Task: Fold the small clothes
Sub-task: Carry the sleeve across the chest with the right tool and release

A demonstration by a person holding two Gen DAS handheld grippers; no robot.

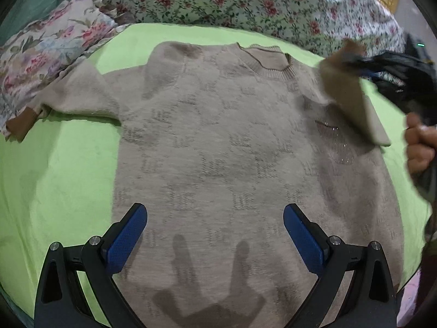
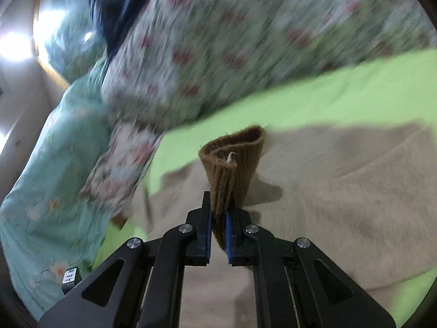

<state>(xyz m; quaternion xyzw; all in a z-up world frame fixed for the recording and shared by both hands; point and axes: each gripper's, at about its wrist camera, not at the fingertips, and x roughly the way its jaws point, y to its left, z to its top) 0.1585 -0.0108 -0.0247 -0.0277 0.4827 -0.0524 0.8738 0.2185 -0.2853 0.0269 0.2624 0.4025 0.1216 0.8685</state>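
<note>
A small beige knit sweater (image 1: 218, 142) lies flat, front up, on a bright green sheet (image 1: 54, 180), collar at the far side. Its left sleeve with a brown cuff (image 1: 20, 125) stretches out to the left. My left gripper (image 1: 215, 218) is open and empty, hovering over the sweater's lower middle. My right gripper (image 2: 218, 213) is shut on the brown cuff (image 2: 232, 164) of the right sleeve and holds it lifted above the sweater body (image 2: 341, 191). In the left wrist view that gripper (image 1: 355, 60) carries the raised sleeve (image 1: 352, 101) over the sweater's right shoulder.
A floral bedspread (image 1: 245, 2) runs along the far side of the green sheet. A floral pillow (image 1: 46, 49) lies at the far left, near the left cuff. A teal cloth (image 2: 54, 177) hangs at the left of the right wrist view.
</note>
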